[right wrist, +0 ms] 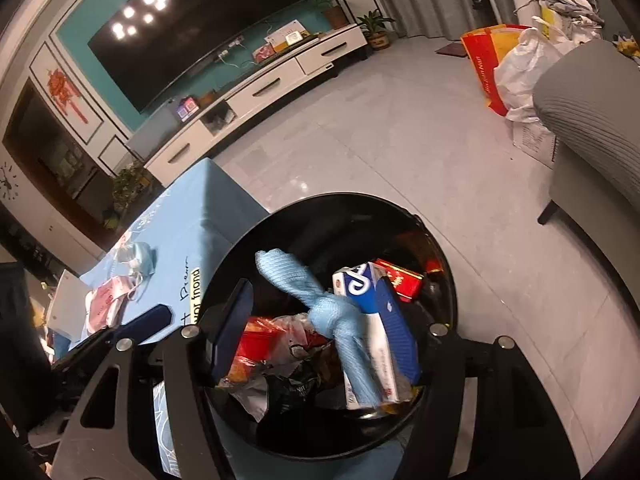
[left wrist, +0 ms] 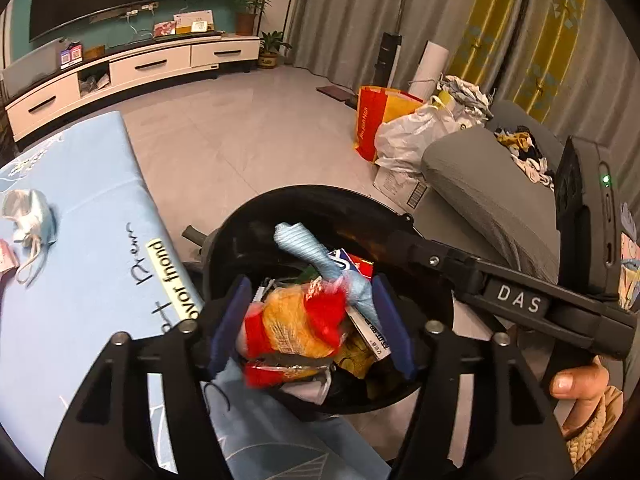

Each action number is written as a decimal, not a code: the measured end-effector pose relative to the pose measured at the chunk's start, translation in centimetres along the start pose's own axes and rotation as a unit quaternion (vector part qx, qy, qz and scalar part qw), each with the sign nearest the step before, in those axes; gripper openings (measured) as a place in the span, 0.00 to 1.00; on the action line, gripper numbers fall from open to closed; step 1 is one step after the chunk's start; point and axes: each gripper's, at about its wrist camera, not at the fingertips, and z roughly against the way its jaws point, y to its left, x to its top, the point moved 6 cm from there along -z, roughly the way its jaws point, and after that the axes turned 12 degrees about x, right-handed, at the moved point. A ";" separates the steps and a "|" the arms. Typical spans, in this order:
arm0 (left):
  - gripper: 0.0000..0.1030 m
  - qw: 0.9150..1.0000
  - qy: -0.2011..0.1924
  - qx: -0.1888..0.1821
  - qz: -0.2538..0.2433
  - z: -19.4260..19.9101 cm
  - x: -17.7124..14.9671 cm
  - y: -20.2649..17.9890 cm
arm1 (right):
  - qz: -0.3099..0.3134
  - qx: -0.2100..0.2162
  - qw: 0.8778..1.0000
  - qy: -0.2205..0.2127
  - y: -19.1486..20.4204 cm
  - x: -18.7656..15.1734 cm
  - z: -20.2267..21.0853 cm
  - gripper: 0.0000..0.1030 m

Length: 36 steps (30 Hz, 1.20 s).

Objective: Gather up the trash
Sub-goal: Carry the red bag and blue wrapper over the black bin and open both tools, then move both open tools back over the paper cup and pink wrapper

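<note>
A black round trash bin point(left wrist: 304, 200) point(right wrist: 448, 264) stands on the floor beside a table with a light blue cloth point(left wrist: 80, 240) point(right wrist: 192, 216). My left gripper point(left wrist: 310, 320) hangs over the bin with its jaws apart; a red and orange snack wrapper point(left wrist: 296, 324) lies between the blue pads, blurred. My right gripper point(right wrist: 316, 328) is open over the bin, with a knotted blue cloth point(right wrist: 320, 300) point(left wrist: 320, 256) blurred between its fingers. A blue-white box point(right wrist: 360, 284) and a red box point(right wrist: 400, 280) lie in the bin. A face mask point(left wrist: 28, 216) point(right wrist: 138, 256) lies on the table.
A pink packet point(right wrist: 104, 304) lies by the mask. A grey sofa point(left wrist: 480, 184) point(right wrist: 592, 120) stands right of the bin. A red bag point(left wrist: 370, 124) point(right wrist: 484, 64) and white plastic bags point(left wrist: 412, 132) sit behind it. A white TV cabinet point(left wrist: 120, 76) point(right wrist: 256, 96) lines the far wall.
</note>
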 end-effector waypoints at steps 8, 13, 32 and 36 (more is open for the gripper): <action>0.86 0.996 -0.018 0.063 0.058 6.1 -3.5 5.1 | 0.031 0.011 0.999 0.007 3.6 -2.1 2.6 0.63; 0.89 0.987 -0.013 0.114 0.116 11.1 -7.5 9.8 | 0.056 0.015 0.998 0.034 7.1 -4.3 2.6 0.64; 0.94 0.951 -0.064 0.164 0.254 22.4 -15.7 20.1 | 0.180 0.068 0.976 0.100 22.2 -10.4 0.3 0.65; 0.94 0.947 -0.067 0.163 0.269 22.9 -16.4 21.2 | 0.191 0.068 0.973 0.108 23.3 -11.1 -0.2 0.65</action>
